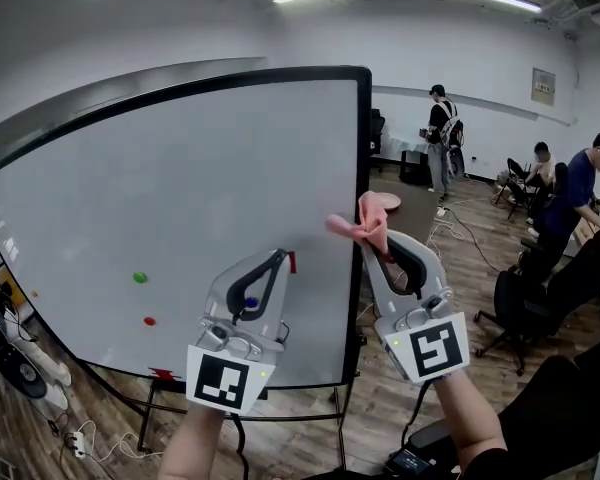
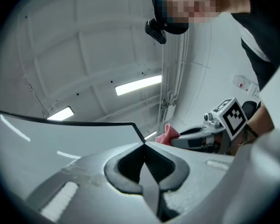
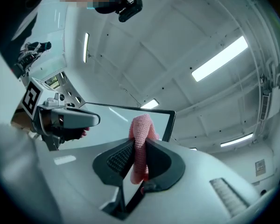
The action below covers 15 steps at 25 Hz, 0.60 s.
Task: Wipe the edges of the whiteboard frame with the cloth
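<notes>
The whiteboard [image 1: 180, 198] stands upright in a black frame [image 1: 363, 148]. My right gripper [image 1: 377, 240] is shut on a pink cloth [image 1: 366, 223], which it holds at the frame's right edge at about mid-height. Whether the cloth touches the frame is unclear. In the right gripper view the cloth [image 3: 141, 134] sticks up between the jaws, in front of the frame's corner [image 3: 170, 120]. My left gripper [image 1: 280, 260] is in front of the board's lower right part, shut on nothing. In its own view the left gripper [image 2: 143, 146] points up past the frame's top edge [image 2: 84, 122].
Green [image 1: 140, 277] and red [image 1: 149, 320] magnets dot the board, and a red item [image 1: 163, 374] lies at its bottom edge. Black office chairs [image 1: 540, 298] and several people [image 1: 442, 138] are to the right. A power strip [image 1: 75, 443] and cables lie on the wooden floor.
</notes>
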Tool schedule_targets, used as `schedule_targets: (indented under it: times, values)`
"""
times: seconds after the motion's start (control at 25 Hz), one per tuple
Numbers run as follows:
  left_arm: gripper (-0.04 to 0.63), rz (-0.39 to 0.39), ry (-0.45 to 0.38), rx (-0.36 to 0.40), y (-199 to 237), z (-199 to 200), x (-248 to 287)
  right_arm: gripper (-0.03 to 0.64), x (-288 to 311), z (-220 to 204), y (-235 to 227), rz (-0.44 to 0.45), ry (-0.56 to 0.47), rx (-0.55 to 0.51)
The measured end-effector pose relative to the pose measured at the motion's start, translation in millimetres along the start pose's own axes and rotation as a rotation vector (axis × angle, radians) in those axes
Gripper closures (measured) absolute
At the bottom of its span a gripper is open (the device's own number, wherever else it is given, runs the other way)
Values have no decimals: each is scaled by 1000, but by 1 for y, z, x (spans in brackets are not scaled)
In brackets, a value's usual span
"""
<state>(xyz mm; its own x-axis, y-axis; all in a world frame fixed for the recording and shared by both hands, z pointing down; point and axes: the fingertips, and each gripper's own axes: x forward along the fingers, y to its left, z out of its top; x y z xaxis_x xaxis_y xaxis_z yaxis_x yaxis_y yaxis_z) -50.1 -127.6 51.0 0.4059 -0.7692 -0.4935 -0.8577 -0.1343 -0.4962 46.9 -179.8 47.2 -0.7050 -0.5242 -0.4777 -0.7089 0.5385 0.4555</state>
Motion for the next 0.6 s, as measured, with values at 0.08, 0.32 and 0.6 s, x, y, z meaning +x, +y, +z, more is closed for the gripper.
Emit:
schedule_targets:
  times: [0.08,0.32,0.6]
  values:
    - [594,-5,-24,18,0,11,8,566,6,7,-9,-6,-8,-17]
    - [594,-10,-54,52,8,24,23,566,32,41,-44,-19,-74,-30]
    - [594,-9,-81,74,14,45,34,566,51,72,-78,-29,-90,-68]
